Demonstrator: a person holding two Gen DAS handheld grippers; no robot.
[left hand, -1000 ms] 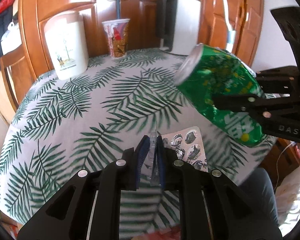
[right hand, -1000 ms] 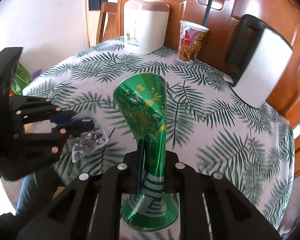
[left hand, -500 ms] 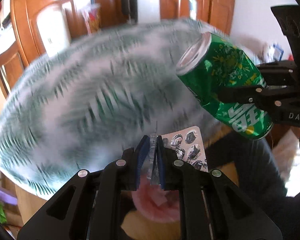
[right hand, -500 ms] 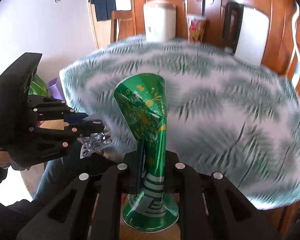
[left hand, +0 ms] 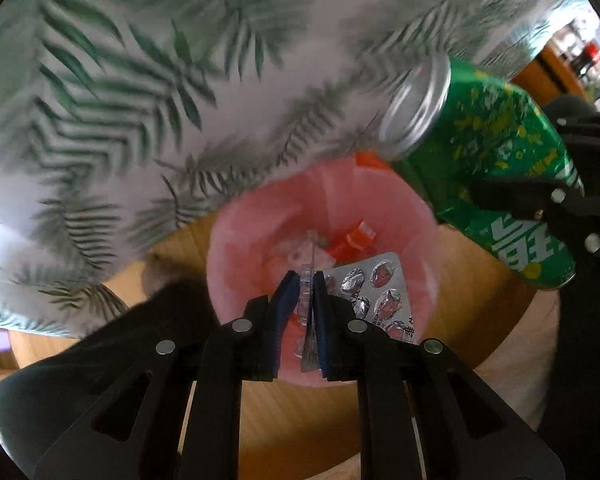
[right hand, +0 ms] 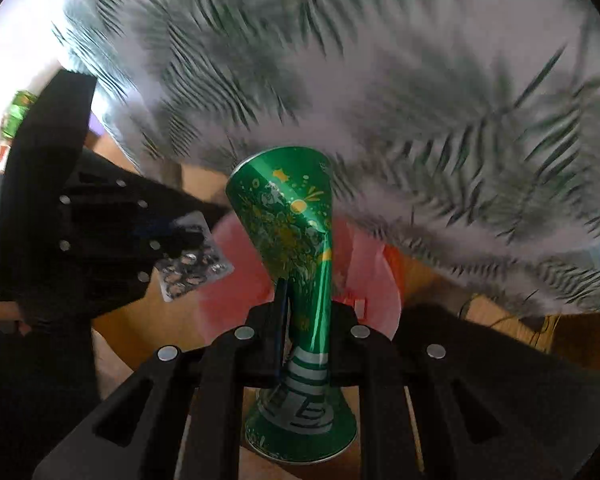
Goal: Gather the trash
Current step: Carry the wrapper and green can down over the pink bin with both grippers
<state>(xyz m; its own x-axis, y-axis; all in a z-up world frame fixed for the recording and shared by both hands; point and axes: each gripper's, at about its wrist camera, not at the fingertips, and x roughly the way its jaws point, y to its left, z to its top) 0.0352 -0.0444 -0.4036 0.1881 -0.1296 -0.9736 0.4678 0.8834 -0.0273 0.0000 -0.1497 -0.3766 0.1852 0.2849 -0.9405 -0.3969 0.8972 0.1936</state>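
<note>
My left gripper (left hand: 307, 280) is shut on a silver pill blister pack (left hand: 374, 294), holding it by one edge right above a bin lined with a pink bag (left hand: 256, 216). My right gripper (right hand: 304, 304) is shut on a green soda can (right hand: 296, 240), squeezed thin in the middle. In the left wrist view the can (left hand: 484, 164) hangs at the bin's upper right rim, tilted, with its top end towards the table. The right wrist view shows the blister pack (right hand: 192, 266) and left gripper (right hand: 168, 236) to the left, and the pink bin (right hand: 236, 280) behind the can.
A table with a white cloth printed with green palm leaves (left hand: 148, 80) overhangs the bin from above. Red and white scraps (left hand: 350, 240) lie inside the bin. Wooden floor (left hand: 284, 420) surrounds it. A dark trouser leg (left hand: 100, 360) is at the lower left.
Both grippers dropped from over the tabletop to below the table's edge and tipped downward, carrying the blister pack and the can. The pink bin came into view beneath them.
</note>
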